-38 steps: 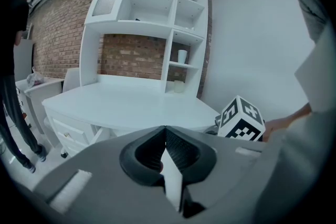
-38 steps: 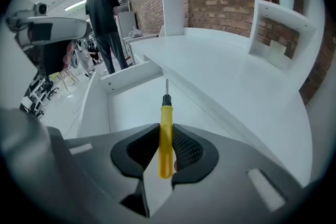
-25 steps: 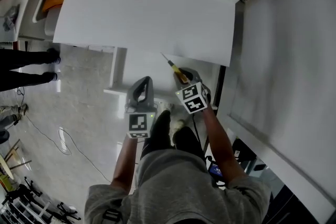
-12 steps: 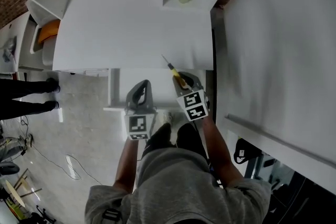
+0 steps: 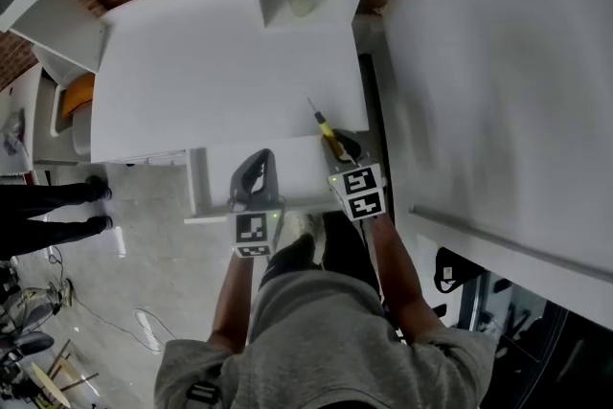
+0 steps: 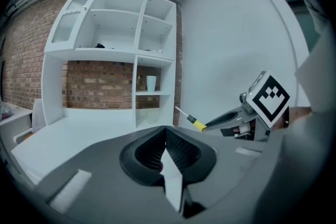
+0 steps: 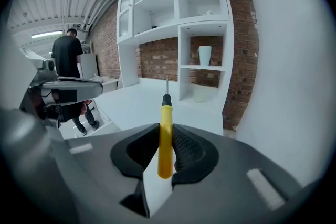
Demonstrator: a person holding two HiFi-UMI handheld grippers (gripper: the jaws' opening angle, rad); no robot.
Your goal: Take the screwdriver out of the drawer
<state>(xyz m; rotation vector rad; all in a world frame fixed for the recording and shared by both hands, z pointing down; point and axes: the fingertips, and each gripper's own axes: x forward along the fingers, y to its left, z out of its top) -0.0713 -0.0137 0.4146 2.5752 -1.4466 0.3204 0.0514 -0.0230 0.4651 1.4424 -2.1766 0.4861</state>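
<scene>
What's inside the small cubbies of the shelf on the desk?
A cup stands in one; a pale roundish thing sits below it. Upper cubbies show from underneath, so their contents are mostly hidden.

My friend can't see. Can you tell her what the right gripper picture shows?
The right hand-held gripper pinches a yellow-handled screwdriver, its tip pointing toward white shelves against a brick wall. A pale cup stands on one shelf.

One screwdriver [image 7: 166,134], two tools [image 5: 259,158] [image 5: 337,144], one cup [image 7: 205,55]
</scene>
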